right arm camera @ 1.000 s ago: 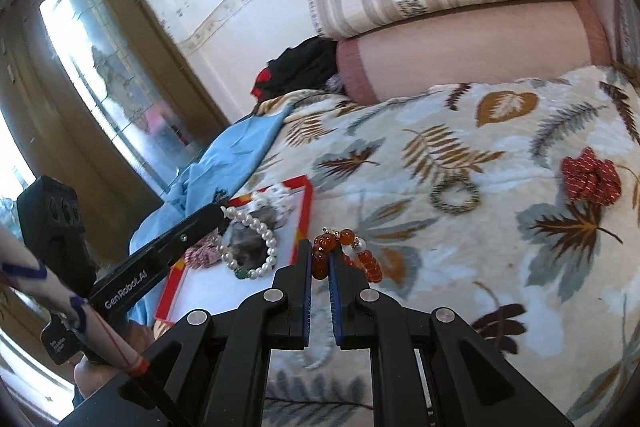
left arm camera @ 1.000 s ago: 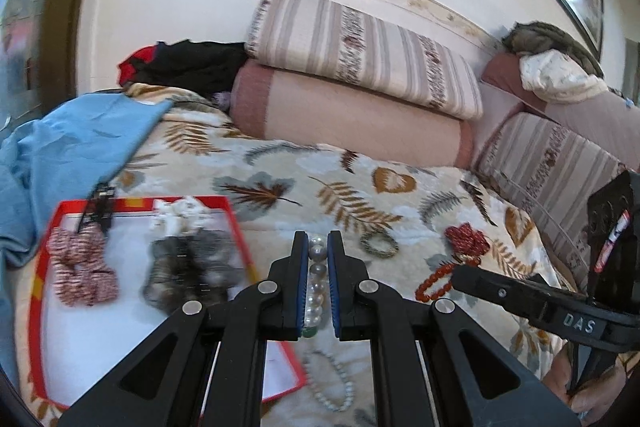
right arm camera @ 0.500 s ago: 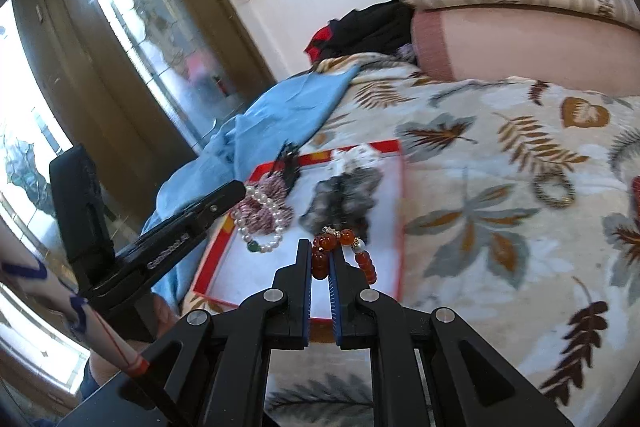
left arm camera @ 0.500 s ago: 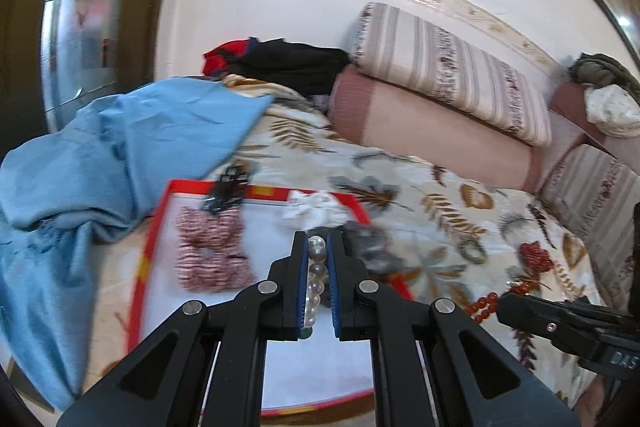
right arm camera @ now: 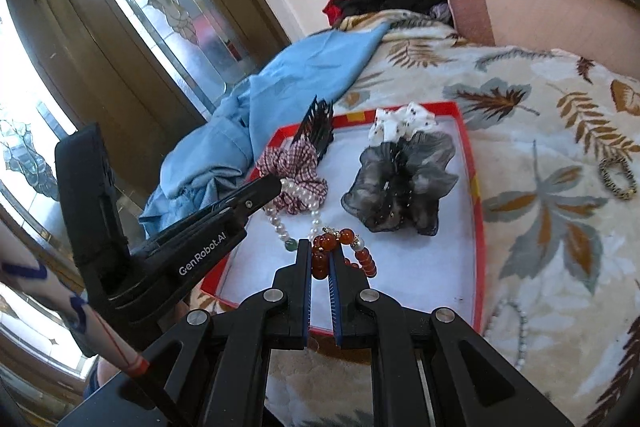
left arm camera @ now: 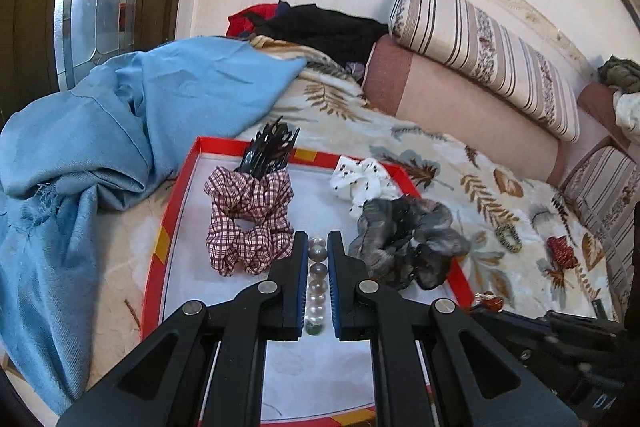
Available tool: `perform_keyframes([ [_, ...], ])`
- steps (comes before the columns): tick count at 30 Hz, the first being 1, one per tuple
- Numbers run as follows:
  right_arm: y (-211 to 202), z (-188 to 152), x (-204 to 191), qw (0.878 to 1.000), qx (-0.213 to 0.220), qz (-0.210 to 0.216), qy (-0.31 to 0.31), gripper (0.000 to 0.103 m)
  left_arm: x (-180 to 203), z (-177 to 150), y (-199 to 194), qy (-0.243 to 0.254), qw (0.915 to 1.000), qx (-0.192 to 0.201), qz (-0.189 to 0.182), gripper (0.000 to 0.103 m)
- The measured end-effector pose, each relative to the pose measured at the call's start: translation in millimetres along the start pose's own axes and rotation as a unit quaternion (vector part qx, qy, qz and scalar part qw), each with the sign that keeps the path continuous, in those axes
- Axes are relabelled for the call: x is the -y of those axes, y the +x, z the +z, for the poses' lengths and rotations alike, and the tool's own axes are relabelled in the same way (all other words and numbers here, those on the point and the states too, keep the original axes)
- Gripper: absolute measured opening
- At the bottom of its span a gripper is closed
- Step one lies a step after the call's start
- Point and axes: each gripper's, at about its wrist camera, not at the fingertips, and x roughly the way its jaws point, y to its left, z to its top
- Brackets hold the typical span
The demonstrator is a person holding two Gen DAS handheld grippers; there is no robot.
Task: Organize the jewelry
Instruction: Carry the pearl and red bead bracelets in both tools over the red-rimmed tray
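Note:
My left gripper [left arm camera: 318, 247] is shut on a white pearl bracelet [left arm camera: 317, 283] and holds it over the red-rimmed white tray [left arm camera: 176, 203]; the bracelet also shows hanging in the right wrist view [right arm camera: 298, 205]. My right gripper [right arm camera: 320, 255] is shut on a red bead bracelet [right arm camera: 340, 247] just above the tray's near part [right arm camera: 478, 195]. In the tray lie a checked scrunchie [left arm camera: 250, 219], a black claw clip [left arm camera: 270, 149], a white spotted scrunchie [left arm camera: 362, 183] and a grey scrunchie [left arm camera: 408, 243].
The tray sits on a leaf-print bedspread [left arm camera: 460, 171]. A blue cloth [left arm camera: 120, 115] is heaped left of the tray. A patterned hair tie [right arm camera: 618, 177], a red scrunchie [left arm camera: 562, 251] and a pale bead necklace [right arm camera: 520, 327] lie on the bedspread. Striped bolsters [left arm camera: 480, 39] line the back.
Both grippers have swung left with their bracelets, from over the bedspread to over the tray, and come lower and closer to it.

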Motion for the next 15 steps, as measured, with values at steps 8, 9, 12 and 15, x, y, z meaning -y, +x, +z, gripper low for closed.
perform_keyframes([
  [8,30.3,-3.4,12.5,0.999,-0.028,-0.015,0.007,0.009,-8.1,-2.2,13.6,-0.006,0.9994,-0.020,0.026,0.009],
  [9,31.6,-3.8,13.5,0.999,-0.029,-0.017,0.007,0.009,-9.1,-2.4,15.2,-0.006,0.9993,-0.023,0.028,0.009],
  [12,36.7,-3.3,18.8,0.999,-0.032,-0.022,0.011,0.009,-9.7,-3.5,19.5,-0.004,0.9988,-0.029,0.038,0.009],
  [15,41.5,-1.5,25.5,0.999,-0.034,-0.028,0.017,0.009,-9.8,-4.0,22.4,-0.004,0.9986,-0.032,0.042,0.009],
])
